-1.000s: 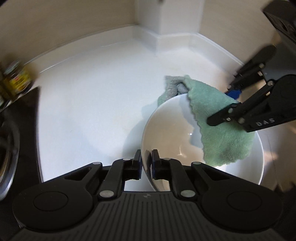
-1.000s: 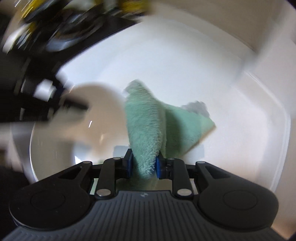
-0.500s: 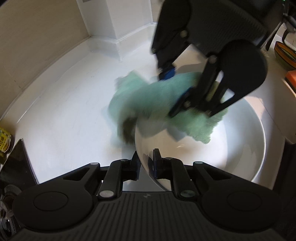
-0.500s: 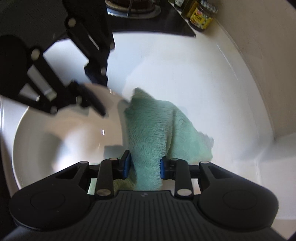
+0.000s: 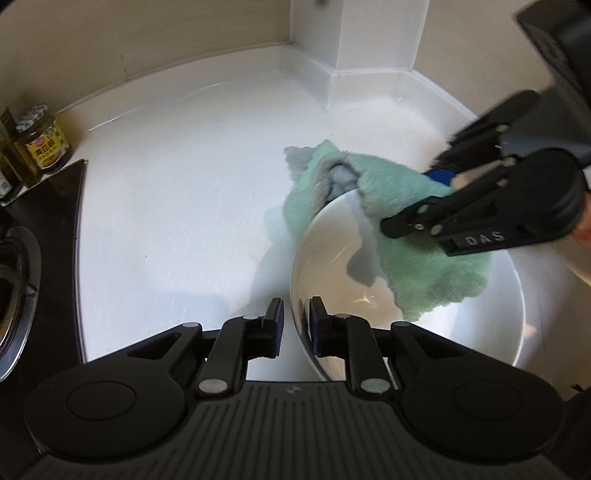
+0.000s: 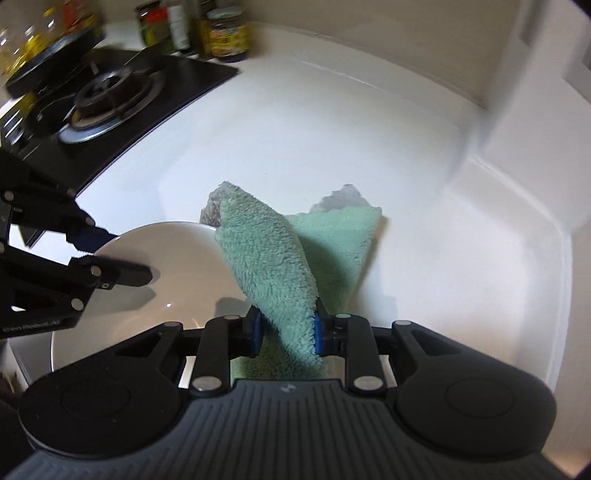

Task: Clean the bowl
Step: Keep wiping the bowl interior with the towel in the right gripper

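Bowl [image 5: 406, 295]: near rim cut off. Left gripper [image 5: 295, 325] clamped on rim; right gripper [image 6: 288, 328] clamped on green cloth [image 6: 269, 258], draped over far rim.

Glossy white bowl [image 5: 332, 251]; fluffy green cloth [image 6: 269, 258].

- My right gripper [image 5: 413, 199] hides the part of the green cloth [image 5: 424, 258] it pinches; its far finger is blurred in my left view.
- The cloth covers the far rim of the bowl [image 5: 332, 236], and my left gripper [image 5: 293, 325] hides the near rim.
- The jars [image 6: 221, 33] behind the stove [image 6: 110, 88] are blurred; I cannot read their labels.
- In my left view the stove is cut off by the left edge.
- The worktop [image 6: 461, 258] under the cloth is hidden.
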### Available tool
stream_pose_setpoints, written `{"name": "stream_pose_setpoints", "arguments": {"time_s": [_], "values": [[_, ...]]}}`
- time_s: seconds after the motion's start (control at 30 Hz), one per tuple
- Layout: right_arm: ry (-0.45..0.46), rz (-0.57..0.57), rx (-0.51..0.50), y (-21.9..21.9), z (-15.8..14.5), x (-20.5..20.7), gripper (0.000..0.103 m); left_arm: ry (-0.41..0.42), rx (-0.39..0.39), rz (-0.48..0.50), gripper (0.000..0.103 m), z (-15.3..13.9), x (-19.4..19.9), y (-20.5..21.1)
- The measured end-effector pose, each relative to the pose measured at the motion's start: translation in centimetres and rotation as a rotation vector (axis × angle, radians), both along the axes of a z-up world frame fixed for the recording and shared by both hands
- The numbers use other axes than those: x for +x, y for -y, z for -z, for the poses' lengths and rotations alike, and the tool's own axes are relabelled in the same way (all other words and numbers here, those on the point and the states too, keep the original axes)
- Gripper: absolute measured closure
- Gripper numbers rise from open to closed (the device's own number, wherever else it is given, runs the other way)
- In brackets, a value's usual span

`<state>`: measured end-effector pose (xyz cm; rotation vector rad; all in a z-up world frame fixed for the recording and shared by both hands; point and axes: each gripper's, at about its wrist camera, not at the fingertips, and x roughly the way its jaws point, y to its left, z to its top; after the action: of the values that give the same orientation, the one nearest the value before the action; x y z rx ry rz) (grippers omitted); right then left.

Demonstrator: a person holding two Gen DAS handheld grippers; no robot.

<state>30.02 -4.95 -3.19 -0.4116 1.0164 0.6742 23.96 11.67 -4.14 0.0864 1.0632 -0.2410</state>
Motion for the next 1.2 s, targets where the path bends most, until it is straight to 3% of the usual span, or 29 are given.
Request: {"name": "stream_pose_setpoints", "arguments": {"time_s": [0.07,0.37,0.57,0.63,0.7,0.83,0.97,1.07,1.13,1.2], "values": [[0.002,-0.043,-0.024,0.4,-0.1,-0.8,0.084,-0.003,-0.003,0.039,0.093,0.3,0.7,0.4],[0.0,-0.439,-0.207,-2.1,-0.4,0.1,0.082,0.033,0.145,0.365,0.088,0.9,1.6,1.2],[0.1,-0.616,-0.252,-5.6,-0.7,-0.2,0.08,0.059,0.194,0.504,0.087,0.7,1.2,2.9],[0.109,-0.652,-0.254,-6.6,-0.7,-0.3,0.079,0.051,0.182,0.498,0.087,0.8,1.5,2.8],[0.092,-0.64,-0.245,-6.9,-0.6,0.1,0.08,0.038,0.149,0.457,0.087,1.0,1.7,2.3],[0.026,-0.482,-0.141,-5.5,-0.6,1.5,0.082,0.035,0.108,0.326,0.087,0.9,1.4,1.7],[-0.024,-0.177,-0.041,-2.6,-0.6,2.5,0.085,0.038,0.081,0.179,0.087,0.3,0.5,1.0],[-0.042,-0.03,0.016,-0.9,-0.4,1.9,0.085,0.037,0.029,0.131,0.087,0.2,0.3,0.7],[-0.053,-0.021,0.02,-0.3,0.0,1.4,0.085,0.034,0.015,0.135,0.089,0.4,0.6,0.6],[-0.073,-0.087,-0.014,0.0,0.4,1.0,0.085,0.028,0.013,0.158,0.095,0.6,1.0,0.5]]}}
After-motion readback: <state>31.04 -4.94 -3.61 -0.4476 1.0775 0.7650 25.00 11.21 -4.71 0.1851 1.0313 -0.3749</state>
